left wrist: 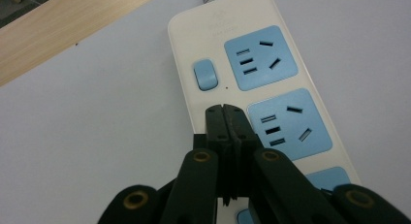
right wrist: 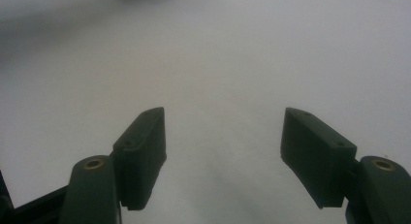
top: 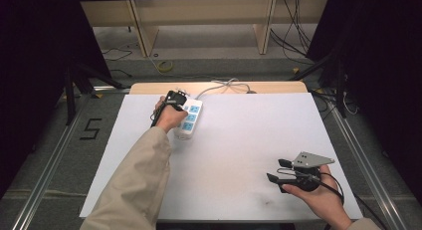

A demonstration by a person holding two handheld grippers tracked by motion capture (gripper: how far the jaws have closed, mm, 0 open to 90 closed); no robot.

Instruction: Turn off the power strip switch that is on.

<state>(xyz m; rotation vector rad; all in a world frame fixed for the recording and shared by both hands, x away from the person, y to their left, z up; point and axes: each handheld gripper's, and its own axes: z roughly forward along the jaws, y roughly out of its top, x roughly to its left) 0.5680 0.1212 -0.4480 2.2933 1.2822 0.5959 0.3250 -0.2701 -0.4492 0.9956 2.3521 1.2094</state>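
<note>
**Left gripper closed over power strip; right gripper spread and idle**

The left gripper (top: 175, 98) is held at the far left part of the white table sheet (top: 239, 140), over the near-left edge of the power strip (top: 189, 119). In the left gripper view its jaws are pressed together with nothing between them, and the tips (left wrist: 227, 118) sit above the strip's cream casing (left wrist: 203, 35), between the blue rocker switch (left wrist: 204, 74) and the second blue socket (left wrist: 288, 123). Whether the tips touch the casing cannot be told. The strip lies flat, slightly angled, near the far edge of the sheet, with its pale cable (top: 224, 85) running off toward the wooden table edge (top: 268, 86). A first blue socket (left wrist: 260, 57) lies beyond the switch.

The right gripper (top: 284, 170) is held low at the near right of the sheet, well apart from the strip. Its jaws stand wide apart, holding nothing, with bare sheet (right wrist: 218, 64) beneath them.
</note>
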